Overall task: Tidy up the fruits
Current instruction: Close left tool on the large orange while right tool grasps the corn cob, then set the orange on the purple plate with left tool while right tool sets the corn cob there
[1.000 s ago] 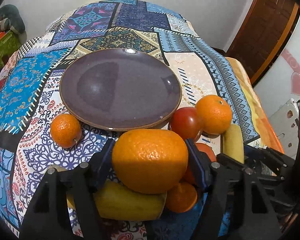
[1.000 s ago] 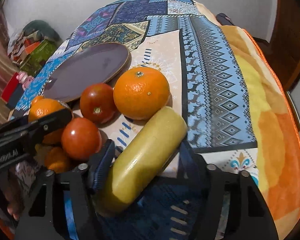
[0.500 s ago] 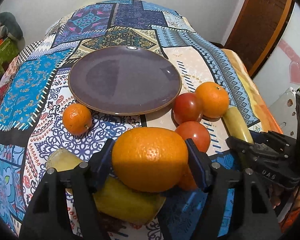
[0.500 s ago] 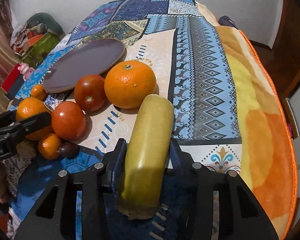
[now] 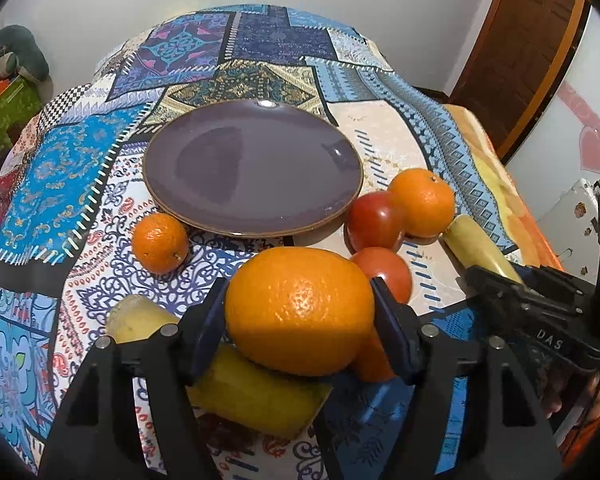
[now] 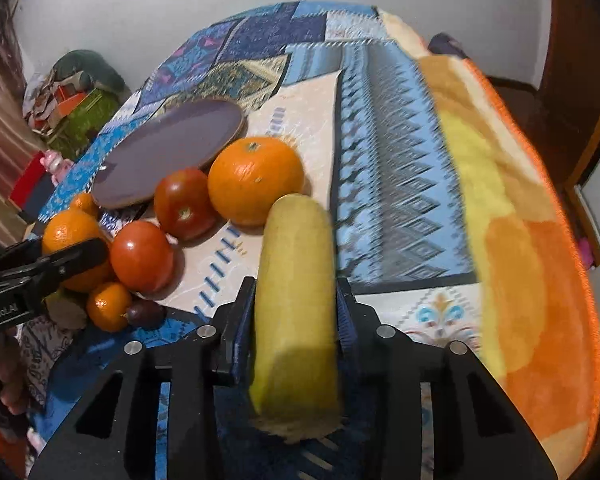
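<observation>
Left gripper (image 5: pixel 300 312) clamped on large orange (image 5: pixel 300 310), above table's near edge; right gripper (image 6: pixel 296 312) clamped on yellow fruit piece (image 6: pixel 296 300). Best: carry orange over plate (image 5: pixel 252 168), lower, then release. In the way: tomatoes (image 5: pixel 374 220), mandarin (image 5: pixel 160 242) crowding plate's near rim.

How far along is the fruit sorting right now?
Done: nothing yet; the purple plate has no fruit on it. In hand: the left gripper clamps a big orange, the right gripper a yellow fruit. Left: two tomatoes, another orange and small mandarins sit on the cloth.
</observation>
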{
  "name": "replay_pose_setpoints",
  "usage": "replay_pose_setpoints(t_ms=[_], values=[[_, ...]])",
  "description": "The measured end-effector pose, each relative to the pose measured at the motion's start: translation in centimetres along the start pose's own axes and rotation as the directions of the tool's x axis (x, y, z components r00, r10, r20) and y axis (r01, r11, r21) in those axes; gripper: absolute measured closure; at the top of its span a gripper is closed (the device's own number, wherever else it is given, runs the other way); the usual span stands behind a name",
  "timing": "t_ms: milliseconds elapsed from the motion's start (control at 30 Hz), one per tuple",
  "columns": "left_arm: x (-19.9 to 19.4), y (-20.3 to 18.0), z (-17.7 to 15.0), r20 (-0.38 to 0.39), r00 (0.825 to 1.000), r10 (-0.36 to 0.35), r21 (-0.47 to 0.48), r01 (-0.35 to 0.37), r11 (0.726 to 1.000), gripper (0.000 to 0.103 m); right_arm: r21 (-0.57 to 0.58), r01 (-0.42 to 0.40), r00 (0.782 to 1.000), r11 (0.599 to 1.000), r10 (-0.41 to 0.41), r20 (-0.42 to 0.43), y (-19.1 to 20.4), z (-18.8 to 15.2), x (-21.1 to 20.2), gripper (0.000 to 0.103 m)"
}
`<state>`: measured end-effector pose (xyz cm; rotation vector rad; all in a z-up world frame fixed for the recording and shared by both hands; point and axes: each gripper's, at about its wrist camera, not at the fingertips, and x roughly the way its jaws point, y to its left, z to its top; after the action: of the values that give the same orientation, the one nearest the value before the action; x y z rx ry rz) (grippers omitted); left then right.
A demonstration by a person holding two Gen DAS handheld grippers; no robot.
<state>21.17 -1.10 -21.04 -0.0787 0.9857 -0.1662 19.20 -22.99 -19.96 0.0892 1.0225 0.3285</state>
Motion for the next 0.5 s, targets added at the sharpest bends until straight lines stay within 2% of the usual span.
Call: replay_pose_setpoints(t_ms=[267, 500], values=[[-3.8, 1.2, 1.2, 0.080, 0.997, 0.001, -0.028, 0.001, 1.000, 0.035, -0.015, -0.036, 0.996, 0.999, 0.037, 0.078, 0.1, 1.2, -3.3, 0.069], [-6.3, 2.2, 3.2, 0.150, 0.988, 0.023, -0.044, -0.017, 0.999, 0.035, -0.075, -0.059, 0.987, 0.995, 0.070, 0.147, 2.5, 3.8, -4.6, 0.069]])
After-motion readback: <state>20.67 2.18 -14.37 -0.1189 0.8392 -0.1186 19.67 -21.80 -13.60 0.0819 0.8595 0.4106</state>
